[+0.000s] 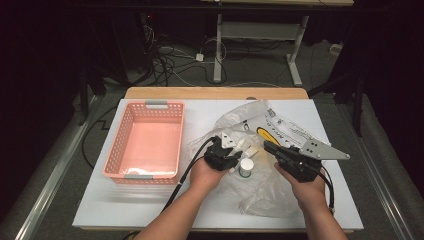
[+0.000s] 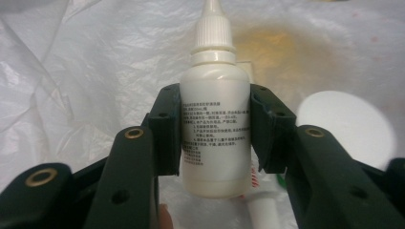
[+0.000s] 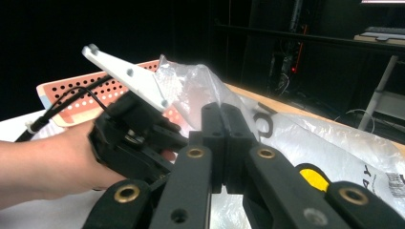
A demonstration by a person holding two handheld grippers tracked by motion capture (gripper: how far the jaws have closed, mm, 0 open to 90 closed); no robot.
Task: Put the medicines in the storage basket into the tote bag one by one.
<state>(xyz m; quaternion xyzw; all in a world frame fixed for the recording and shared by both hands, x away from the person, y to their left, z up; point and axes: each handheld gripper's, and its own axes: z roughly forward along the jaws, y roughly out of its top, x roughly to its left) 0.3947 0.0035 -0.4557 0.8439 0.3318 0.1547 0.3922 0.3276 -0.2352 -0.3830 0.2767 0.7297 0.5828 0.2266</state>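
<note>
A small white dropper bottle (image 2: 215,119) with a ribbed nozzle cap and printed text stands between the jaws of my left gripper (image 2: 215,138), which is shut on its body. This happens inside a crumpled clear plastic bag (image 1: 280,125) lying in the middle of the white table. My right gripper (image 3: 222,129) has its jaws pressed together on a fold of the bag's film (image 3: 191,81), holding it up. In the high view the left gripper (image 1: 232,156) and right gripper (image 1: 268,147) sit close together over the bag. A second white round-topped container (image 1: 246,167) stands between them.
A pink perforated basket (image 1: 125,145) stands on the left part of the table, with nothing in it. The bag carries printed labels and a yellow mark (image 1: 262,132). The left gripper's body and hand (image 3: 129,138) are close in front of the right gripper. Cables and desk legs lie beyond the table's far edge.
</note>
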